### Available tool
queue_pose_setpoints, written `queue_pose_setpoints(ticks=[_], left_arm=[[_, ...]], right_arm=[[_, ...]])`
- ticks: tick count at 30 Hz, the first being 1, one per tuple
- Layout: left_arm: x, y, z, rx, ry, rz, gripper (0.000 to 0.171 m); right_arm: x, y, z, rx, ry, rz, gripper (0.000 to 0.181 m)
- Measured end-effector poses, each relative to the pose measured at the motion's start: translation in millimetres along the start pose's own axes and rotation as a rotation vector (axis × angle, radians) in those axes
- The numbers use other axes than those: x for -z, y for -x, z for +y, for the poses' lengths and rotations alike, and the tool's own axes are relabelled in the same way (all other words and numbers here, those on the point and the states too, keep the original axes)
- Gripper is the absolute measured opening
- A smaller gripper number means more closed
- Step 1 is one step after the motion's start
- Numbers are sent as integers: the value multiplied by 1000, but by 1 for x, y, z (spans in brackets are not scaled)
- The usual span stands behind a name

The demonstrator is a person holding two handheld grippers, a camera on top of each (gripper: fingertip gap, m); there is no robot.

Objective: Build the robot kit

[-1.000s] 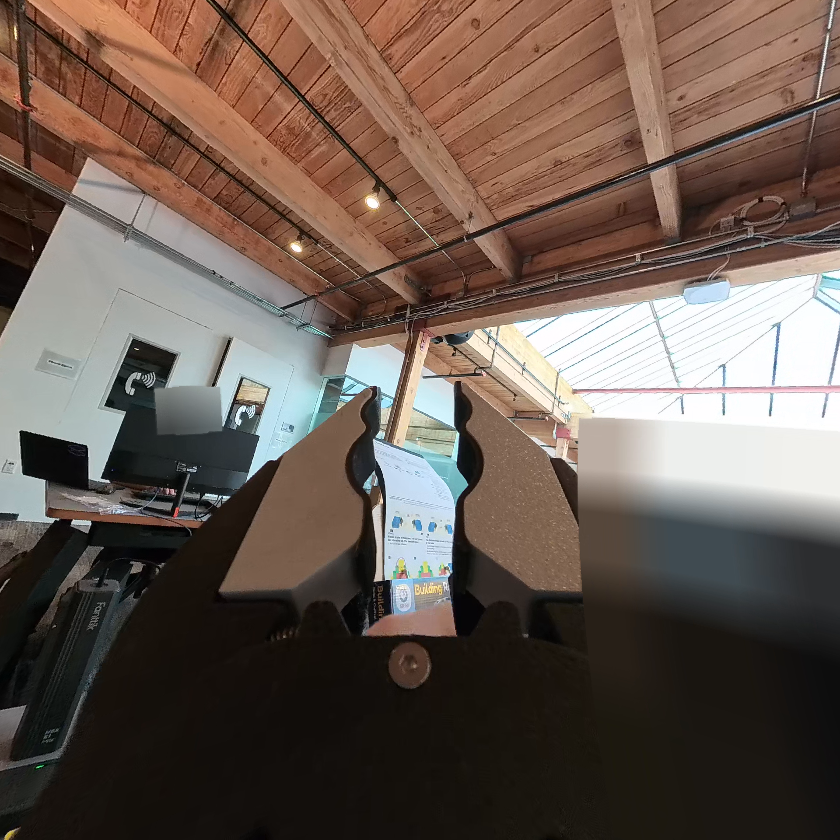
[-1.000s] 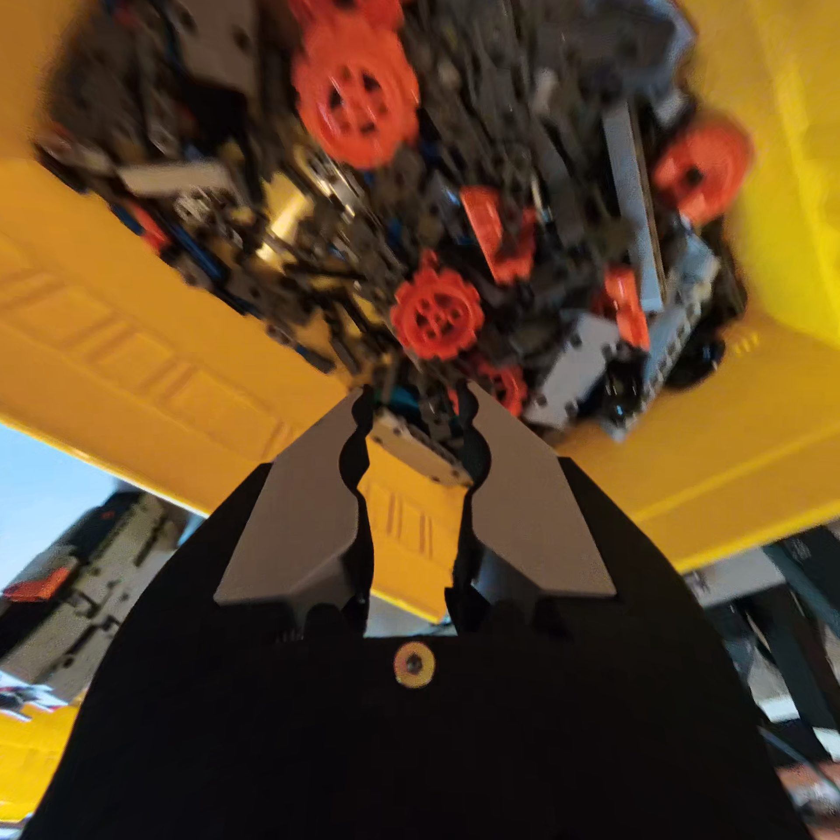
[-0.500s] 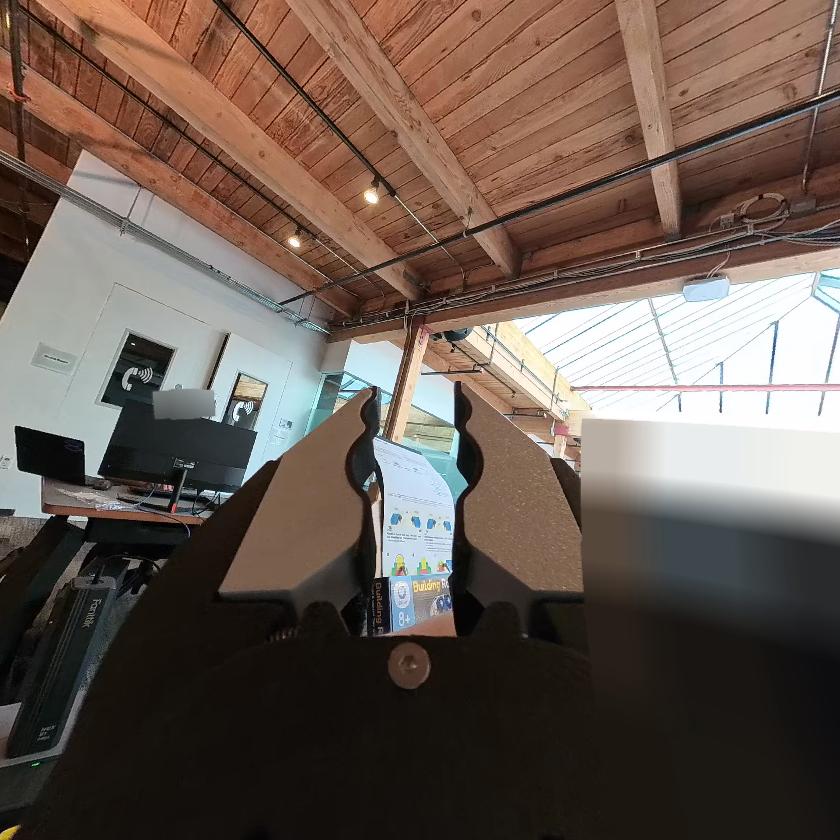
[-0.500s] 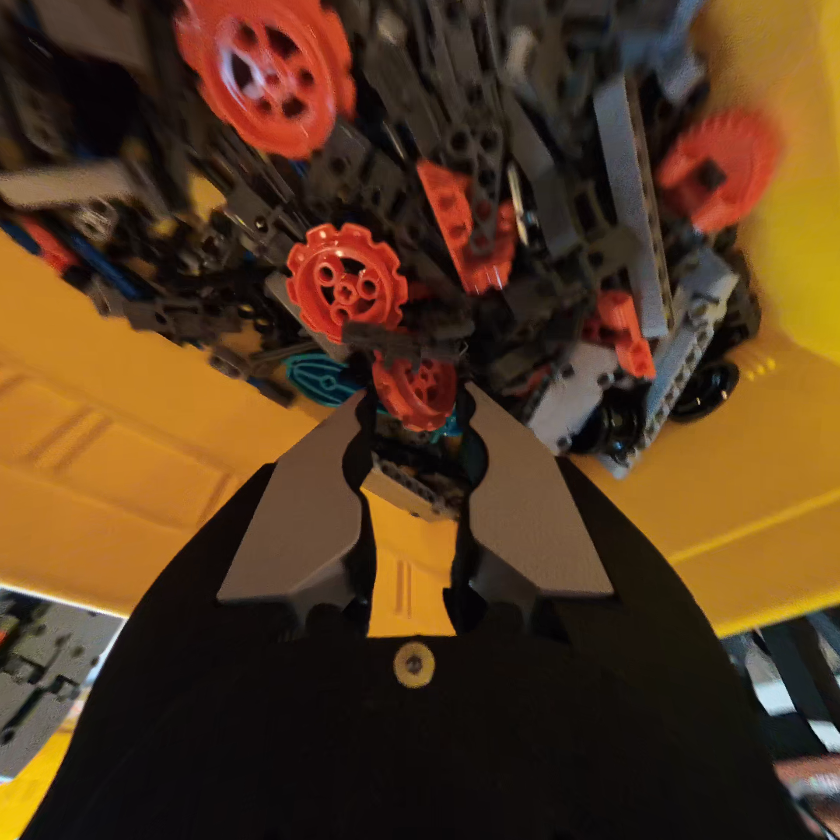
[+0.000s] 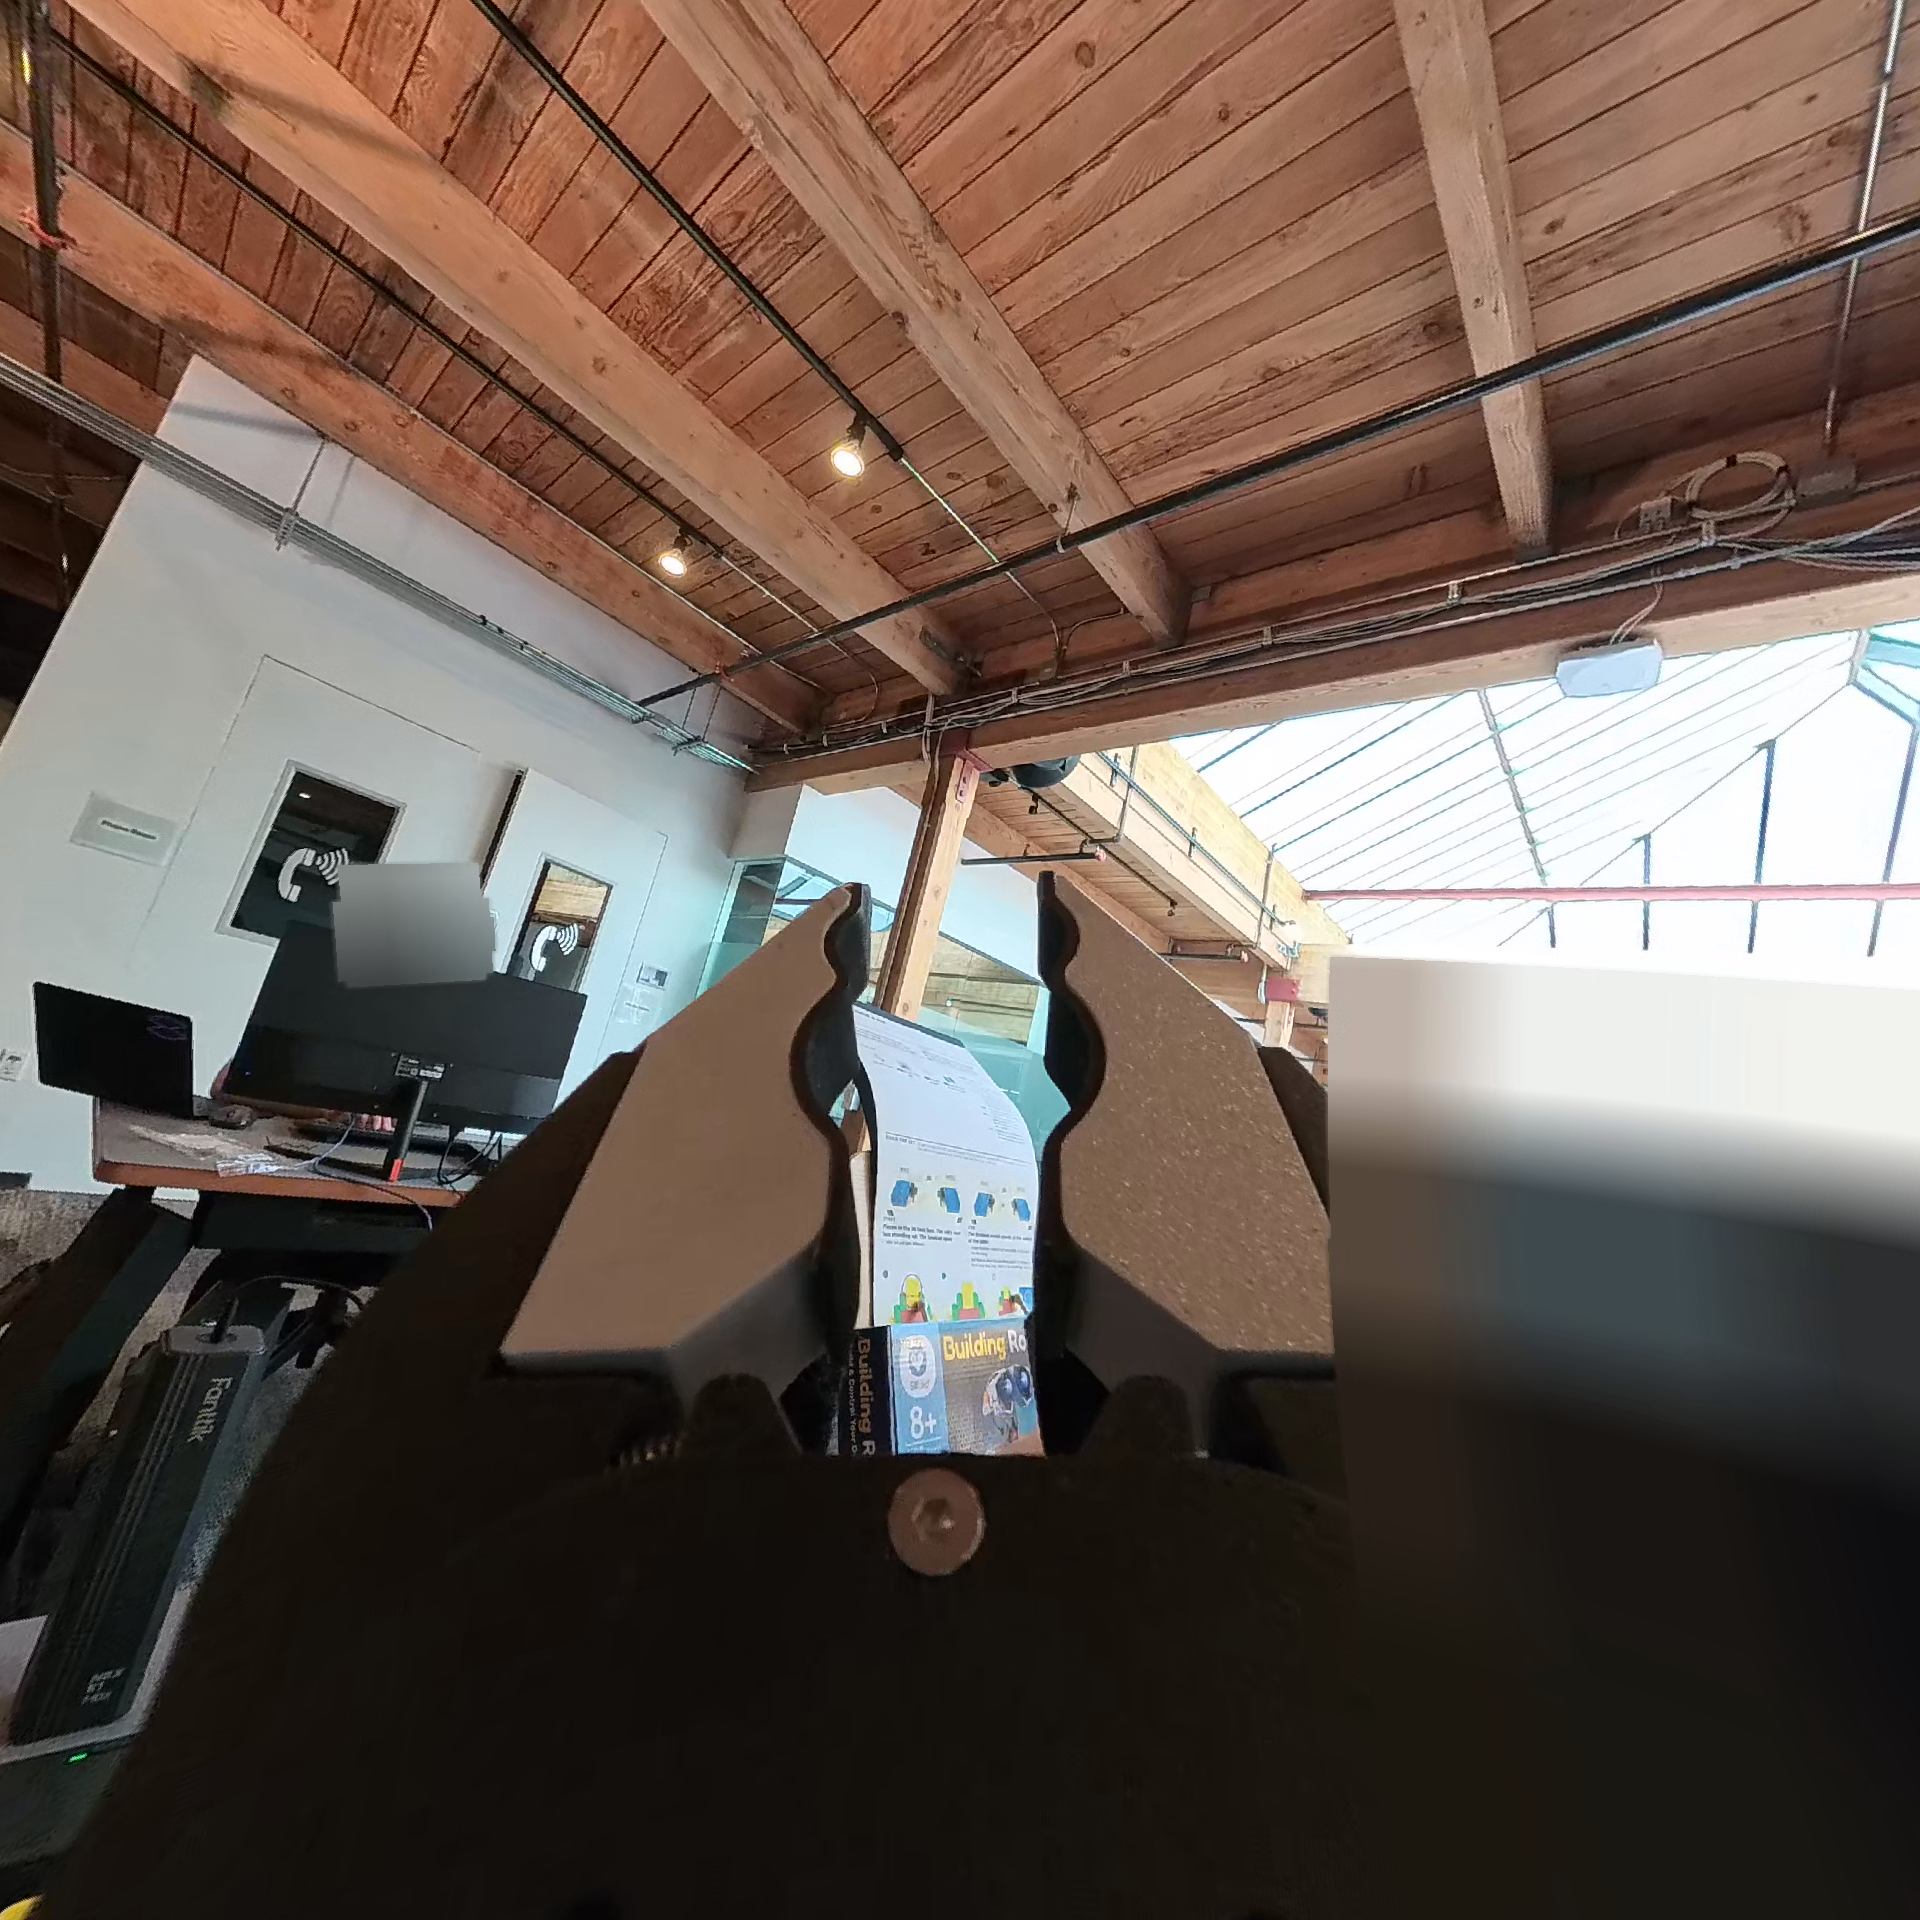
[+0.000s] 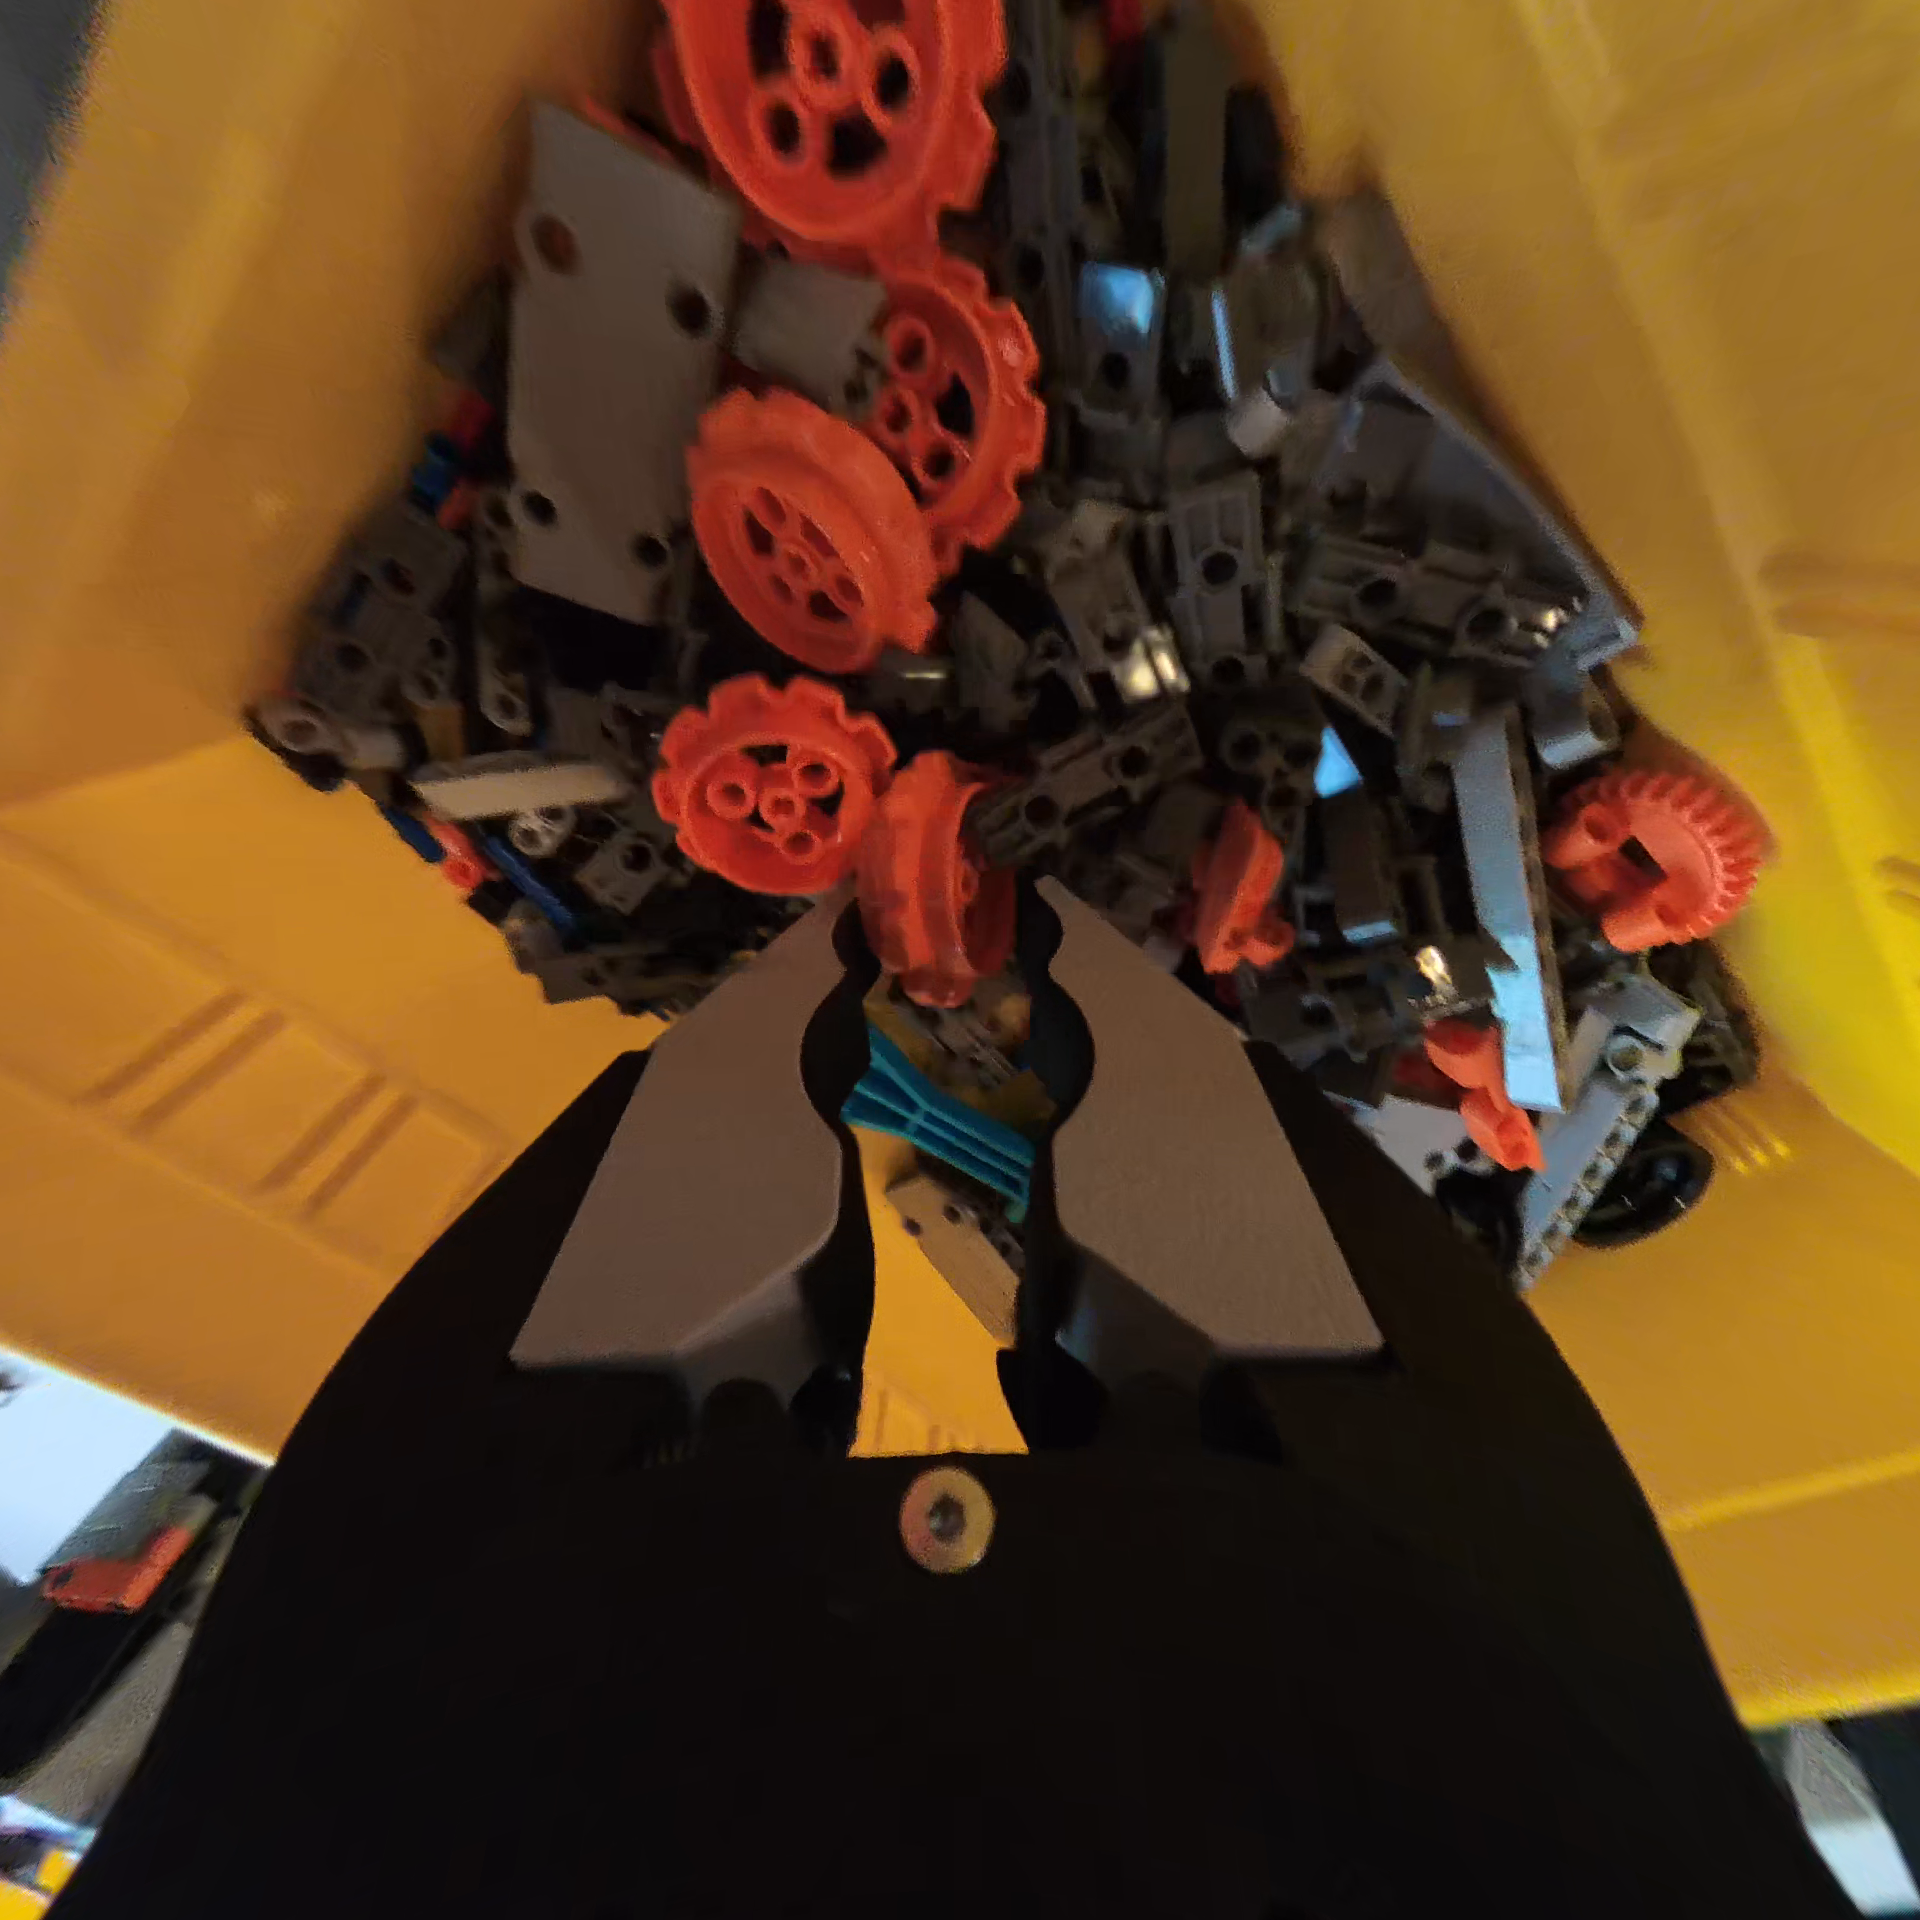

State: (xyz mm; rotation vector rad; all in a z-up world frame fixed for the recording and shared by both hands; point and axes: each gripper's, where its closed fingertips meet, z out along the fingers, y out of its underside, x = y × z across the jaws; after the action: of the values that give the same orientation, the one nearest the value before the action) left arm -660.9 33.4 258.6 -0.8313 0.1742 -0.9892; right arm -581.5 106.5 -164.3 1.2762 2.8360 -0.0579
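Observation:
My right gripper (image 6: 943, 902) is open and reaches down into a yellow bin (image 6: 260, 1039) holding a heap of grey, black and orange building parts. Its fingertips straddle an orange toothed wheel (image 6: 935, 883) standing on edge. A second orange wheel (image 6: 774, 784) lies just to its left. A teal part (image 6: 940, 1127) and a grey beam (image 6: 961, 1242) lie between the fingers lower down. My left gripper (image 5: 948, 902) is open, empty and tilted upward toward the room; a printed instruction sheet (image 5: 951, 1153) and a blue box (image 5: 940, 1387) stand behind the gap.
More orange wheels (image 6: 810, 530) and a grey plate (image 6: 613, 353) lie deeper in the bin. An orange gear (image 6: 1652, 857) sits at the right. In the left wrist view, a desk with a monitor (image 5: 405, 1039) stands at left under a wooden ceiling.
My right gripper has pushed deeper into the bin; the heap has slid toward me and the upright orange wheel now sits between the fingertips. The left gripper has tilted very slightly.

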Motion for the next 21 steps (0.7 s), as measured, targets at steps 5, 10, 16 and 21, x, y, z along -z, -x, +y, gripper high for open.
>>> queue_pose_setpoints(ticks=[5, 10, 16, 21], left_arm=[[-2, 0, 3, 0, 9, 1, 30], [-2, 0, 3, 1, 9, 1, 30], [0, -1, -1, -1, -1, 3, 30], [0, -2, 1, -3, 3, 6, 30]], right_arm=[[6, 13, -37, 21, -110, -25, 24], [9, 25, -57, 41, -144, -53, 28], [22, 7, -8, -19, -27, 3, 31], [3, 2, 48, -133, 163, -23, 27]])
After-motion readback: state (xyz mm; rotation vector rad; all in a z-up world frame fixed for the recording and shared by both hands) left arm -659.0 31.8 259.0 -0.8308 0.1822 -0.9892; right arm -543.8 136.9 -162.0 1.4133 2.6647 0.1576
